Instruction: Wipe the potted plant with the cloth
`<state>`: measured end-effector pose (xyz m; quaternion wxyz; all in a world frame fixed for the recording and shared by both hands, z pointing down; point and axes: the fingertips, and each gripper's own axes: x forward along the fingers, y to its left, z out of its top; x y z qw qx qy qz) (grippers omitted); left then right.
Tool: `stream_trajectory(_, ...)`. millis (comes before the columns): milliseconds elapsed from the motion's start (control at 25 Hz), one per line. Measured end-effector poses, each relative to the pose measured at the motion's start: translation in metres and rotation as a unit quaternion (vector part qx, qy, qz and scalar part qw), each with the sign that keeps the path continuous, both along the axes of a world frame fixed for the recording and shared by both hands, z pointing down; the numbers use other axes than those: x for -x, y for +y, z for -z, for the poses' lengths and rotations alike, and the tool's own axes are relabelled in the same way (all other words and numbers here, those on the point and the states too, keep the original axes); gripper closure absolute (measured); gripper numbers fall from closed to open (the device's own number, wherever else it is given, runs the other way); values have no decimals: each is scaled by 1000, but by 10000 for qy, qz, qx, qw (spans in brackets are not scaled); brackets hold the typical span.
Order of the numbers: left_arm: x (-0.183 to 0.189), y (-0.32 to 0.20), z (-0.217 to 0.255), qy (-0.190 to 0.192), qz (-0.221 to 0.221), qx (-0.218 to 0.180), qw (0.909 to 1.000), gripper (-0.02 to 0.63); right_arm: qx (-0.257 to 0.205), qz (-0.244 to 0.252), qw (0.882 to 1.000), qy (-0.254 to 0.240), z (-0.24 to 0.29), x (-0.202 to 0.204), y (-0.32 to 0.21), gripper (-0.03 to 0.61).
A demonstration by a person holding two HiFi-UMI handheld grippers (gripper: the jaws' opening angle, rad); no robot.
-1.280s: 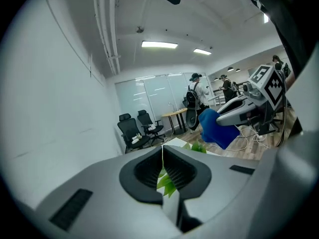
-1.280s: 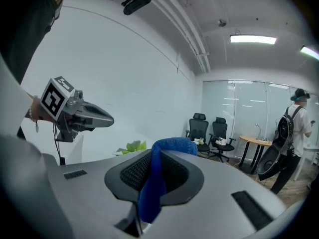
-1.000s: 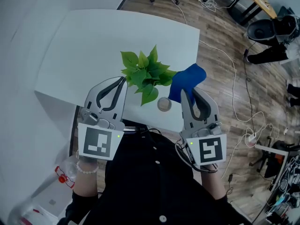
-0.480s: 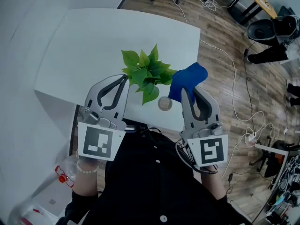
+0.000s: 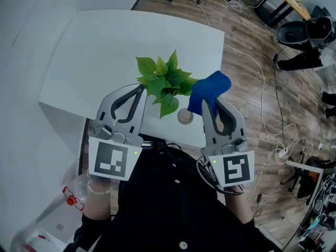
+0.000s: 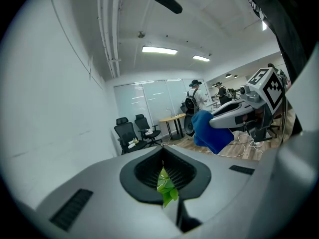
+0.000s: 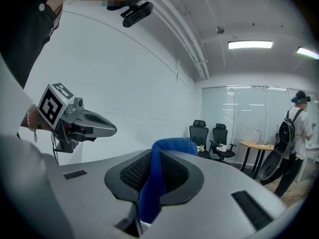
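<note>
Almost nothing has changed in the last second: both grippers hang where they were over the near edge of the white bench [image 5: 100, 51], and the potted plant [image 5: 164, 82] stands between them as before. The left gripper [image 5: 140, 88] is clenched on a green leaf [image 6: 166, 189] at the plant's left side, and its own view shows that leaf pinched between closed jaws. The right gripper [image 5: 206, 104] is clamped on the blue cloth [image 5: 210, 90], which bunches above its jaws and hangs just beside the plant's right-hand leaves; whether it touches them I cannot tell. The stillness suggests a pause with the leaf steadied and the cloth ready, not a stroke in progress, so the wiping looks hardly begun, or between passes. The next move likely calls for bringing the cloth across to the held leaf and drawing it gently along the blade, since a hard pull could tear it or tip the plant.
</note>
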<state>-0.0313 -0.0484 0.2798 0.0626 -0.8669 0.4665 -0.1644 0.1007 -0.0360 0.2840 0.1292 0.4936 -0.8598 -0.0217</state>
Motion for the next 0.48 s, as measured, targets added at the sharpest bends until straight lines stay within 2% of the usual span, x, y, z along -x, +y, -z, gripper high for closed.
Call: stream_trajectory(480, -9, 3, -1, 60, -157, 33, 9999, 598, 77, 91, 9999, -6, -4, 6, 2, 503)
